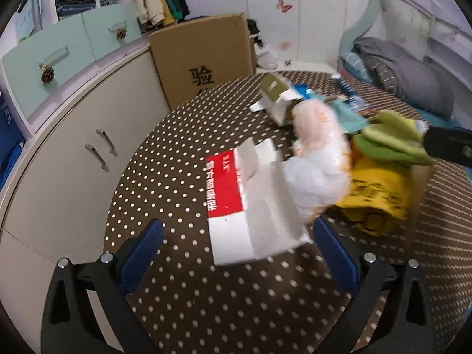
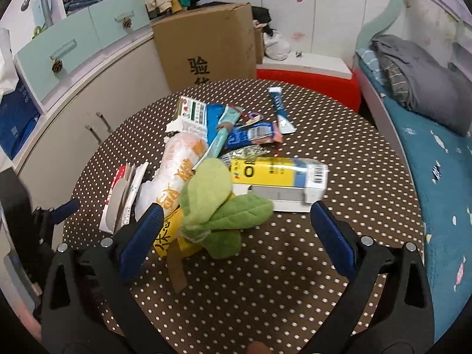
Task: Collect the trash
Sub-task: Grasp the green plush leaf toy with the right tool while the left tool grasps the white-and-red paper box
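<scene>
A pile of trash lies on a round brown polka-dot table (image 2: 295, 265). In the left wrist view my left gripper (image 1: 237, 228) is open, its jaws either side of a flattened red-and-white carton (image 1: 247, 203), with a white and orange plastic bag (image 1: 318, 159) and a yellow bag (image 1: 377, 197) just beyond. In the right wrist view my right gripper (image 2: 236, 215) is open just in front of a green plush leaf toy (image 2: 218, 206) lying on the yellow bag (image 2: 171, 239). A yellow and blue carton (image 2: 280, 174), the white bag (image 2: 174, 174) and several wrappers (image 2: 250, 135) lie behind.
A beige cabinet (image 1: 67, 159) with mint drawers stands left of the table. A large cardboard box (image 2: 206, 44) and a red and white box (image 2: 309, 76) stand behind it. A bed with blue sheet (image 2: 436, 153) runs along the right. My left gripper shows at the left edge of the right wrist view (image 2: 56, 212).
</scene>
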`<action>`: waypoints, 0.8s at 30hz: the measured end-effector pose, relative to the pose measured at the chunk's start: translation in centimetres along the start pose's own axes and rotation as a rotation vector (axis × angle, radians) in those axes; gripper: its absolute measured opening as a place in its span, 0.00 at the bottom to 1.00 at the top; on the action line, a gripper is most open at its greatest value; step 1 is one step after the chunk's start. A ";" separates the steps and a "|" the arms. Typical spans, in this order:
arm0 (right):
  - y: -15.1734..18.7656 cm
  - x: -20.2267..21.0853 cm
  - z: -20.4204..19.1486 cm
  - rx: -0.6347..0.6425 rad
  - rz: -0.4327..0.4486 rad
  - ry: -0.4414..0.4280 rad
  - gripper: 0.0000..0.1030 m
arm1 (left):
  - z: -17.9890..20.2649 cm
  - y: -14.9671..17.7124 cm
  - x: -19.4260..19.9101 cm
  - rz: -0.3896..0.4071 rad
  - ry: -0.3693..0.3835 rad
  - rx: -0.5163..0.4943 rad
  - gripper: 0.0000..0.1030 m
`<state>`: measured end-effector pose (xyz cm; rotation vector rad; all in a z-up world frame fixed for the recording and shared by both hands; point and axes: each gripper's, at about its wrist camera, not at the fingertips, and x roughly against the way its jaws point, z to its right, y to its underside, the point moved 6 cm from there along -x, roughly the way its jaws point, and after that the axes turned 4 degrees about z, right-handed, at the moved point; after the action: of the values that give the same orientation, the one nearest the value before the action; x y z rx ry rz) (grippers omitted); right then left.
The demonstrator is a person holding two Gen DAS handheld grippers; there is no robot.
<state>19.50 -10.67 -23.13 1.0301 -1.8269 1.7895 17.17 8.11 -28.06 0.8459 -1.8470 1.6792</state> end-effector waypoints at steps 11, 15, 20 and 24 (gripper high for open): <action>1.1 -1.4 0.1 -0.021 -0.039 -0.073 0.24 | -2.1 0.2 -1.8 -0.033 0.151 0.096 0.65; 1.1 -0.9 0.5 -0.038 -0.030 -0.093 0.20 | -2.1 0.2 -2.0 -0.020 0.149 0.045 0.65; 1.0 0.0 1.4 -0.068 -0.005 -0.114 0.17 | -1.5 0.0 -1.8 -0.004 0.169 0.023 0.64; 0.9 1.1 2.1 -0.084 0.020 -0.123 0.17 | -1.5 0.3 -1.5 -0.010 0.191 0.050 0.63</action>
<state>18.59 -13.05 -23.20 1.1151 -1.9740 1.6783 17.92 9.82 -29.23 0.6870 -1.6760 1.7418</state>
